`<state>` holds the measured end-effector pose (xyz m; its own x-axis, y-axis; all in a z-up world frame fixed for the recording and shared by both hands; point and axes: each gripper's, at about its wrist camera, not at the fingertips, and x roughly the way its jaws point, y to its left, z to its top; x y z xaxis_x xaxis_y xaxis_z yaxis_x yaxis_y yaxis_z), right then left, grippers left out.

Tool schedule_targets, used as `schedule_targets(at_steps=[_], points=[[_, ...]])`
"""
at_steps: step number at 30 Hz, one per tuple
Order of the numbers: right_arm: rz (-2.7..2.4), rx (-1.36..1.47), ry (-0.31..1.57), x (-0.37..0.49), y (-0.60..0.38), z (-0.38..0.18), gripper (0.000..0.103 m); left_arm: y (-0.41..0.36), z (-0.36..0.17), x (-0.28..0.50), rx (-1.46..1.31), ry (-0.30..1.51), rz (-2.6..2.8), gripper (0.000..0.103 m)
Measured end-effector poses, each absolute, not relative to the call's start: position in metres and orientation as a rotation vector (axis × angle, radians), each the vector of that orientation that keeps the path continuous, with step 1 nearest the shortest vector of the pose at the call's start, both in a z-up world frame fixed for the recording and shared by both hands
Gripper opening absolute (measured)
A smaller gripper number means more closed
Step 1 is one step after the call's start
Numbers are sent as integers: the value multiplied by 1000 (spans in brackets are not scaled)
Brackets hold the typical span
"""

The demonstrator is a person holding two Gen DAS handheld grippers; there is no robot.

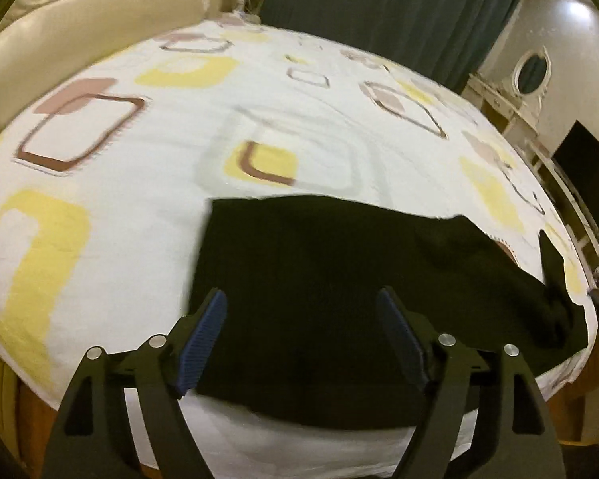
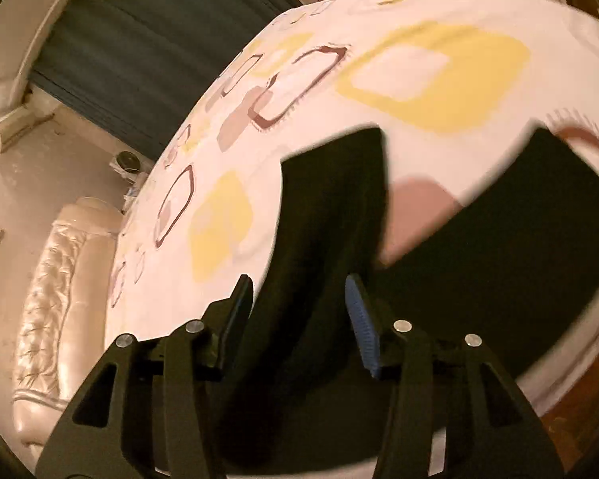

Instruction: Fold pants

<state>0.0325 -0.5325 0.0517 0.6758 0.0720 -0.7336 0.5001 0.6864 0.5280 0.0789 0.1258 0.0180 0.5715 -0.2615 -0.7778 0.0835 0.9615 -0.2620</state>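
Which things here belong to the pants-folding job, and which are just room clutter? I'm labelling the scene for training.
Job:
- black pants, lying on the bed
- patterned bedsheet, the work surface
- left gripper, open
- right gripper, open

Lying about:
- cream sofa
- dark curtain
- oval mirror

The black fabric pants (image 1: 319, 271) lie flat on a white sheet printed with yellow and brown squares (image 1: 147, 167), near its close edge. In the left wrist view they form a broad dark slab running from centre toward 4 o'clock, the far edge straight. In the right wrist view the pants (image 2: 479, 259) show two dark parts diverging toward 12 and 2 o'clock.
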Motion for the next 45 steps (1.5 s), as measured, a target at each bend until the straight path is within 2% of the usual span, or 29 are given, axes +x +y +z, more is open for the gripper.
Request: schedule_targets(at_steps=[3, 4, 10, 15, 17, 18, 19, 20, 21, 24, 30, 33, 35, 37, 40, 45], points=[[-313, 682, 874, 84, -524, 52, 52, 106, 6, 90, -223, 975, -222, 77], [-330, 641, 915, 108, -520, 47, 57, 101, 2, 91, -228, 988, -232, 77], [-491, 472, 1063, 198, -516, 14, 58, 89, -17, 92, -267, 1035, -237, 78], [-570, 439, 1142, 230, -515, -17, 58, 93, -21, 89, -276, 1035, -246, 80], [-600, 457, 1172, 231, -520, -28, 52, 95, -23, 90, -297, 1040, -246, 81], [-623, 450, 1175, 230, -521, -29, 35, 95, -23, 90, -304, 1041, -247, 81], [-629, 454, 1166, 227, -525, -28, 26, 95, -23, 90, -304, 1040, -248, 81], [-619, 476, 1161, 225, -528, -28, 21, 94, -23, 90, -302, 1040, -248, 81], [-594, 513, 1148, 221, -533, -23, 9, 94, -23, 89, -297, 1040, -247, 81], [-539, 584, 1068, 209, -541, 2, 8, 92, -23, 88, -280, 1036, -241, 82], [-270, 724, 708, 174, -557, 124, 7, 88, -23, 86, -255, 1034, -214, 82], [-101, 775, 486, 125, -573, 195, 7, 88, -23, 85, -261, 1037, -198, 83], [-77, 786, 420, 93, -589, 213, 7, 88, -22, 83, -267, 1038, -193, 83], [-65, 827, 368, 48, -612, 215, 7, 88, -23, 82, -268, 1038, -188, 83], [-102, 872, 351, -21, -647, 186, 6, 89, -23, 80, -267, 1036, -189, 83], [-230, 975, 450, -114, -687, 84, 6, 84, -24, 79, -243, 1036, -174, 83]])
